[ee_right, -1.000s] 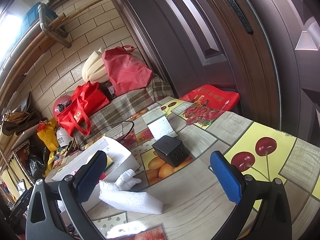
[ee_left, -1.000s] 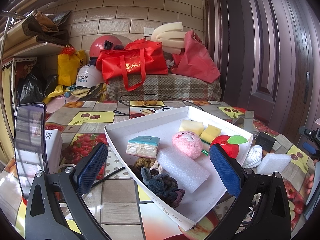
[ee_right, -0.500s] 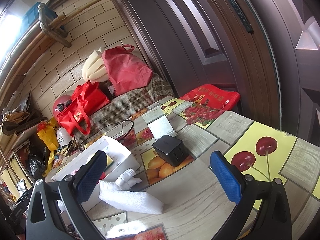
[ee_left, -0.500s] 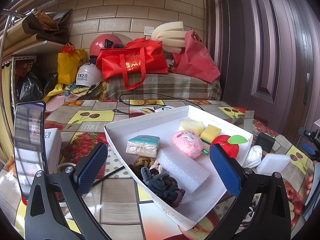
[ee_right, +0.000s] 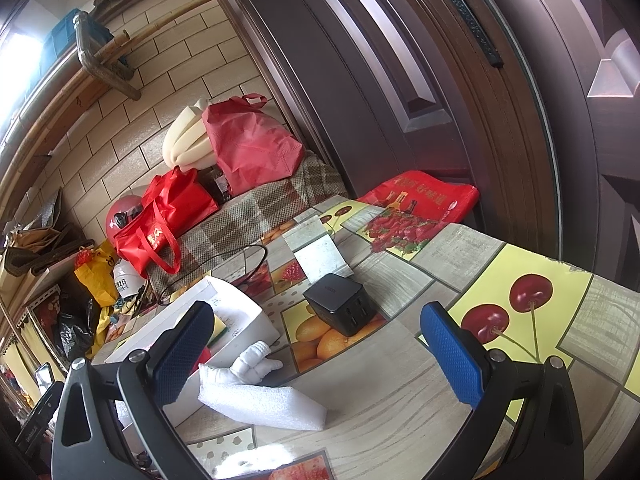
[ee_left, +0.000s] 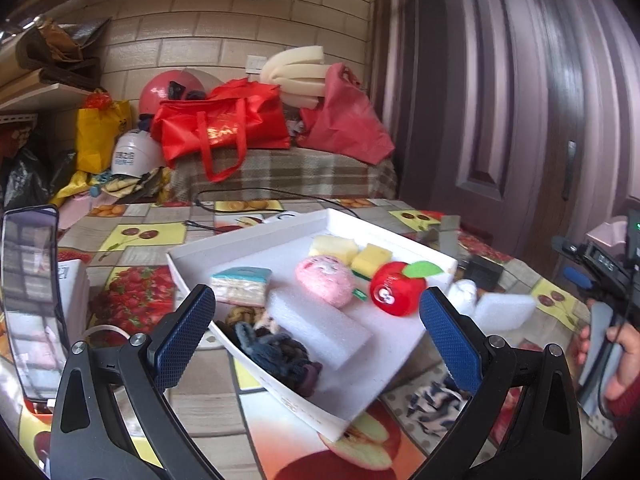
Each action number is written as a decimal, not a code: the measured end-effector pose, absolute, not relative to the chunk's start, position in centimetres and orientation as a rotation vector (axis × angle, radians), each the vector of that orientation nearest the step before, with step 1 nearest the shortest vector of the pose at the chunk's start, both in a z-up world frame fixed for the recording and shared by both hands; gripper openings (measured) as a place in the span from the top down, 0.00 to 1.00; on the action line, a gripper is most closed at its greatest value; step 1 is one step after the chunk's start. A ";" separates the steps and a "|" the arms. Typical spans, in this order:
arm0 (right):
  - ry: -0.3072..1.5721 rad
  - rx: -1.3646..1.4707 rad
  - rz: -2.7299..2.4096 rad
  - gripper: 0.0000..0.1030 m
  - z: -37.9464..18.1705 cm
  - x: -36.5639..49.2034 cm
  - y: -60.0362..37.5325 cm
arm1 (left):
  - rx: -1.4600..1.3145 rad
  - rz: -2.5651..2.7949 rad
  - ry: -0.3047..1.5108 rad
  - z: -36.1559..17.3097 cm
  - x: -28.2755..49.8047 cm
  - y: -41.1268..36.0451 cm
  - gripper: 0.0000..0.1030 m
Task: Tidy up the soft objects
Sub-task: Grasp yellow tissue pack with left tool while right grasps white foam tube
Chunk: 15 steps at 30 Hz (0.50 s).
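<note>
Tray [ee_left: 256,240], white and shallow, sits on the fruit-print table [ee_left: 132,236], between the left gripper [ee_left: 316,320] and the far clutter; its near corner overhangs an apple print. Contents, far to near: two yellow sponges [ee_left: 352,250] side by side at the far rim; red apple plush [ee_left: 394,292] with green leaf, right side; pink round plush [ee_left: 326,280] just left of it; teal-topped sponge [ee_left: 242,286] on the left; white foam block [ee_left: 320,330] lying diagonally in the middle; dark braided cloth bundle [ee_left: 276,350] at the near-left wall, touching the foam block.

Outside the tray, right: second foam block [ee_right: 264,404] flat on the table, a small white figure [ee_right: 254,362] leaning at its far end, beside the tray wall [ee_right: 248,320]; black cube charger [ee_right: 340,308] farther on, apart from both; a patterned dark-and-white cloth [ee_left: 434,396] on the table near the tray's right corner, partly hidden by the left gripper's right finger.

Left gripper: jaws wide apart, nothing between the blue pads [ee_left: 184,336], held above the near end of the tray. Right gripper [ee_right: 318,356]: jaws likewise wide apart and empty, above bare table to the right of the foam block. A hand [ee_left: 622,364] in a red sleeve shows at the right edge of the left view, gripping a dark handle. Phone [ee_left: 32,300] stands upright at far left.
</note>
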State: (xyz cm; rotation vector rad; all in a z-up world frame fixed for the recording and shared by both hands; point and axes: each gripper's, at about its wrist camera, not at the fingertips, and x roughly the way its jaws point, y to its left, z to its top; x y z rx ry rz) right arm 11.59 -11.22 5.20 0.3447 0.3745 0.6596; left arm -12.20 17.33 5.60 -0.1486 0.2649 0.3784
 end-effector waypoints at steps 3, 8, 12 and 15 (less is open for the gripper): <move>0.286 0.229 0.701 0.00 6.5 10.2 -10.6 | -0.104 0.220 0.341 5.4 -13.3 14.7 0.00; 0.259 -0.049 0.877 0.00 8.2 8.8 -9.3 | -0.043 -0.015 0.557 4.1 -14.1 9.3 0.00; 0.393 -0.250 0.977 0.00 7.2 9.8 -6.9 | -0.010 -0.097 0.705 2.7 -13.3 5.9 0.00; 0.428 -0.373 1.004 0.00 5.8 10.4 -4.8 | -0.019 -0.128 0.762 2.2 -12.2 4.6 0.01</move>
